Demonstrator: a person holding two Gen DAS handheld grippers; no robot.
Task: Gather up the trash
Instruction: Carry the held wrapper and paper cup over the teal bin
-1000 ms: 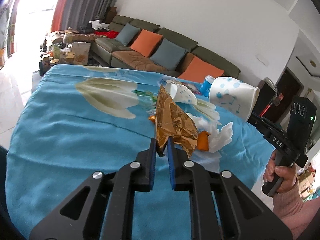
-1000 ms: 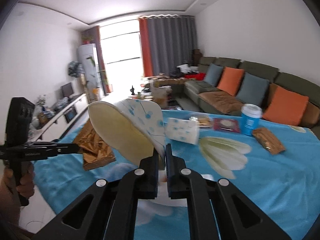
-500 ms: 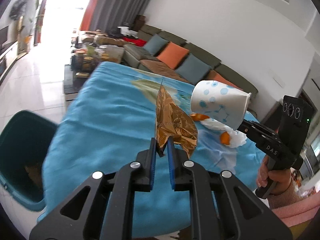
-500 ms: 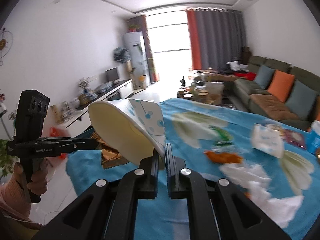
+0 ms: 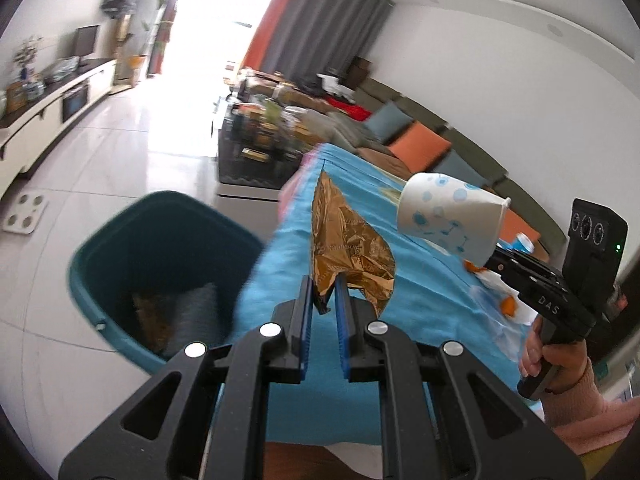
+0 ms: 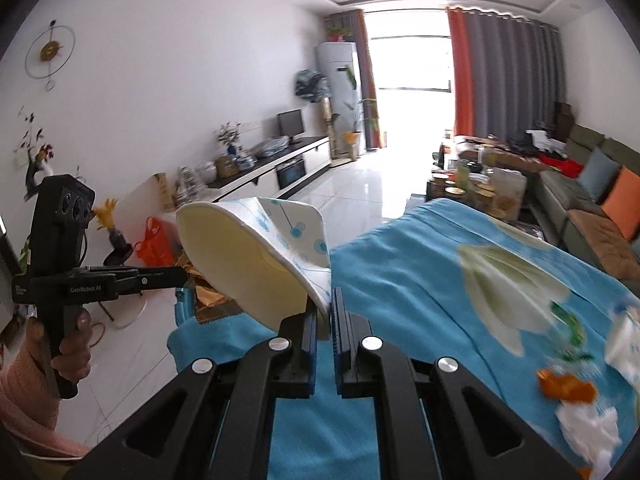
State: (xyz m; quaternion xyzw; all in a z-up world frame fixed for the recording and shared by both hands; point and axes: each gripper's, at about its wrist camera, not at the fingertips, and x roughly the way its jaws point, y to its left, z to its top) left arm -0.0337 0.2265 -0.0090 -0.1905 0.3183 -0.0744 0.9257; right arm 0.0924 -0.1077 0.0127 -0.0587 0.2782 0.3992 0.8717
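Both of our views have swung away from the sofa side toward the floor since a second ago, and the teal bin (image 5: pixel 160 276), unseen then, now fills the lower left of the left wrist view. Our left gripper (image 5: pixel 322 294) has its jaws pinched on the lower corner of a crinkled, glossy gold-brown foil wrapper (image 5: pixel 348 252), which stands up from the jaws as a creased, leaf-like sheet with a pointed top. It hangs over the edge of the desk, whose smooth blue cloth (image 5: pixel 424 292) carries a pale flower print. The bin sits on the tiled floor just beside that edge; it is a rounded plastic tub with thick walls, and some brownish and grey scraps lie at its bottom, too blurred for us to name.

Our right gripper (image 6: pixel 325 314) has its jaws pressed on the rim of a white paper cup (image 6: pixel 256 268) printed with blue dots and thin lines. The cup is squashed out of round, tilted on its side, its cream inside facing the right wrist camera. In the left wrist view the same cup (image 5: pixel 452 216) is held in the air above the cloth, its flat base pointing left. Crumpled white tissue (image 6: pixel 592 424) and orange peel (image 6: pixel 568 388) lie on the cloth at the right.
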